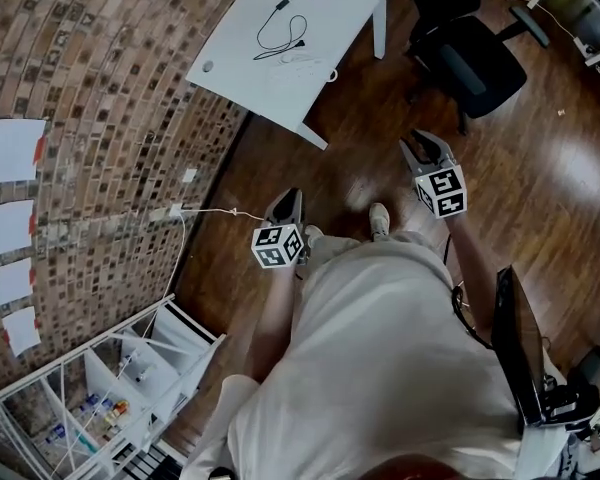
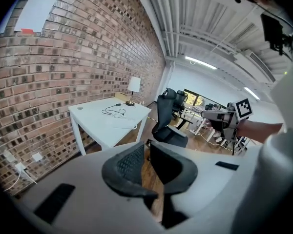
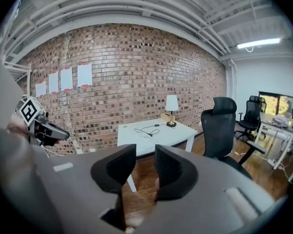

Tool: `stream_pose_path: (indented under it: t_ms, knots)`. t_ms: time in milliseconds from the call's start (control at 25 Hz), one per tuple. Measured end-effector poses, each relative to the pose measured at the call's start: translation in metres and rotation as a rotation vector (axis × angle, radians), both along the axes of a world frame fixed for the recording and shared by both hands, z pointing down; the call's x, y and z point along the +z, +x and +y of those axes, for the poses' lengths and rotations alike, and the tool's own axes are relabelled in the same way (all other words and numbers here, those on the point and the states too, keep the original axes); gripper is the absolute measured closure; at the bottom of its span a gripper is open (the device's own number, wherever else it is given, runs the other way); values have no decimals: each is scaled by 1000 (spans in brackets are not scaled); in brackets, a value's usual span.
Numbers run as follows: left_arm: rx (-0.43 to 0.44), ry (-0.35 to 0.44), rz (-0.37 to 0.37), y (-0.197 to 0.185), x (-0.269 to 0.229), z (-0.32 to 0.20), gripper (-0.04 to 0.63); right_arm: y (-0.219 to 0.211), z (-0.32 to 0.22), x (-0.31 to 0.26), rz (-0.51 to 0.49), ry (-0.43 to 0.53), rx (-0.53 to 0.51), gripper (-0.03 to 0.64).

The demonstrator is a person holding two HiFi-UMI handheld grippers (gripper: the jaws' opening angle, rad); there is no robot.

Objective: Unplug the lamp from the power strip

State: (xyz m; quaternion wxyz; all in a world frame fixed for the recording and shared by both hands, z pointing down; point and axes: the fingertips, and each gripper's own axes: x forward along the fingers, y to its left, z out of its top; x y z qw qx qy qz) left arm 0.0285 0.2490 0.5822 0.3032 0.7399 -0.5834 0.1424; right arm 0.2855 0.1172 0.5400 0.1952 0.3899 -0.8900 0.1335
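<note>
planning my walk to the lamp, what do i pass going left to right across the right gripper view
left gripper with its marker cube → looped black cable on the white rectangular table → white-shaded lamp with gold-coloured base → tall black office chair → second black office chair further back

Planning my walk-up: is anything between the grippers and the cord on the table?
Nothing visible: only bare floor lies between the left gripper, the right gripper and the table holding the cord. The chair stands beside the table, off that path.
</note>
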Motion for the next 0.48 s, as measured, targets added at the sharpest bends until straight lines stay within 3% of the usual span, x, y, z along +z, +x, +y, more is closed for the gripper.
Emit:
stream_pose_path:
  t_ms: [320,480]
  knots:
    - [56,87,8,-36,-21,-33,560,8,-23,-35,12,65,116,522]
    - [39,125,21,-67,-36,-36,560,-12,-29,-53,50,116,112,522]
